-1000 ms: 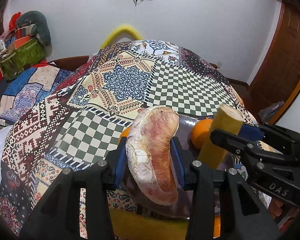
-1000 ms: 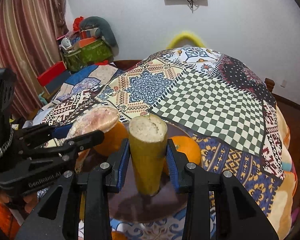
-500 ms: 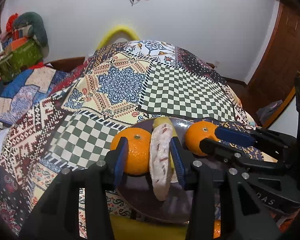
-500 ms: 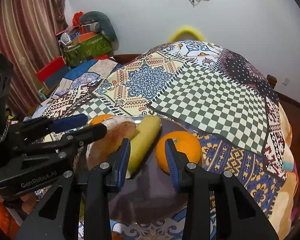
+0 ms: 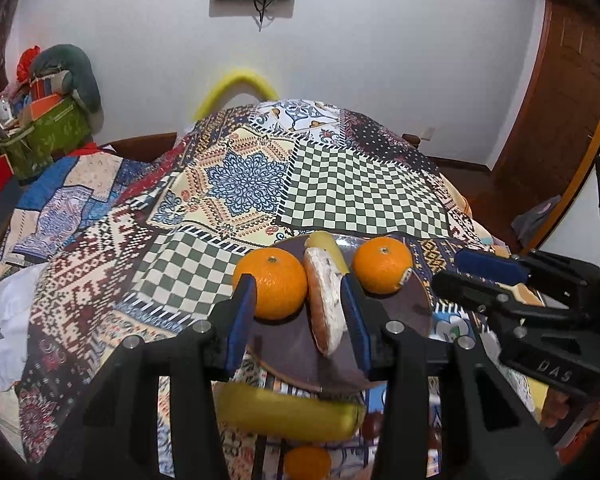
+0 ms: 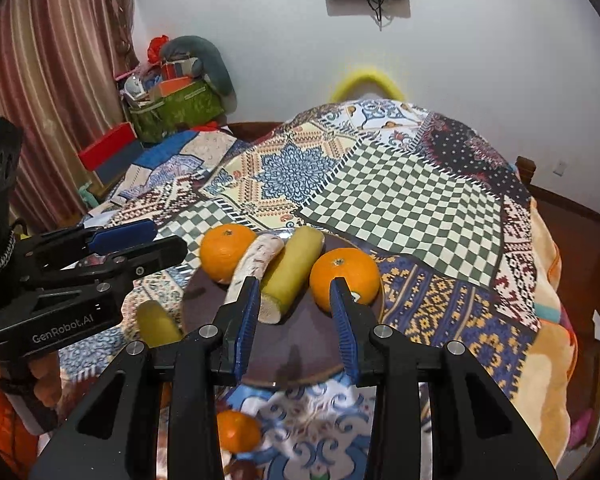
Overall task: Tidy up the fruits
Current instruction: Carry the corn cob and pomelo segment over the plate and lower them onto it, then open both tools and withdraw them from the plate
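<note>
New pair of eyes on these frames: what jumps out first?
The dark round plate on the patchwork cloth, holding two oranges either side of a pale whitish fruit piece and a yellow-green piece. Both claws, left and right, hover open and empty over it. A banana and another orange lie off the plate, nearer the cameras.

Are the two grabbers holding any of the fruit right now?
No. The left gripper and the right gripper both have open jaws with nothing pinched. The fruit lies on the dark plate beyond their fingertips.
</note>
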A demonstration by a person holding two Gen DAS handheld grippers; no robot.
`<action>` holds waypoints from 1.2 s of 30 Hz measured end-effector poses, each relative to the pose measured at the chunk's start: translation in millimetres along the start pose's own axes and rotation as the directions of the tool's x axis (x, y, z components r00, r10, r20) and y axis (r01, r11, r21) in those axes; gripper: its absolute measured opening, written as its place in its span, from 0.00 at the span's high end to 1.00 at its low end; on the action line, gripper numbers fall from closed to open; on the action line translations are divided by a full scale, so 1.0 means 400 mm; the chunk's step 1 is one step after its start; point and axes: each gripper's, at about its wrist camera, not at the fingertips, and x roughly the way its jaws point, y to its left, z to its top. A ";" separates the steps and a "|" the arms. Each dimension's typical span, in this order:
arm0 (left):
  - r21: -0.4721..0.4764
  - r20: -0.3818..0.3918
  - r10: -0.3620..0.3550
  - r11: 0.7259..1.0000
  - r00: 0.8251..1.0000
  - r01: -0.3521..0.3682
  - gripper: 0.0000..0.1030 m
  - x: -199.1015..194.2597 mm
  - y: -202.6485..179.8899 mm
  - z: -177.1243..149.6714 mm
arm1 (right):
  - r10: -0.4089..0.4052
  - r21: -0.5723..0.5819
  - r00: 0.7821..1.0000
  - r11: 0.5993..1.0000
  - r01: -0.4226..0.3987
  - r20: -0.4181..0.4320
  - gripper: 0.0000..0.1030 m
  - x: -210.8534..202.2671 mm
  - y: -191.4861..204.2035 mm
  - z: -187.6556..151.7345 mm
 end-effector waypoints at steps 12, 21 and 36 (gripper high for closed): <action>0.026 0.055 0.001 1.000 0.998 -0.003 0.57 -0.183 -0.037 -0.056 | -0.005 -0.002 0.999 1.000 0.005 0.050 0.64 -0.136 0.058 -0.056; 0.036 0.016 0.033 0.999 0.999 -0.034 0.44 -0.239 -0.030 -0.156 | -0.029 0.000 0.999 1.000 0.029 0.030 0.51 -0.196 0.088 -0.150; 0.002 -0.245 0.075 0.997 0.967 -0.077 0.44 -0.078 0.068 -0.334 | -0.069 0.000 0.986 0.998 0.070 -0.152 0.47 -0.103 0.112 -0.317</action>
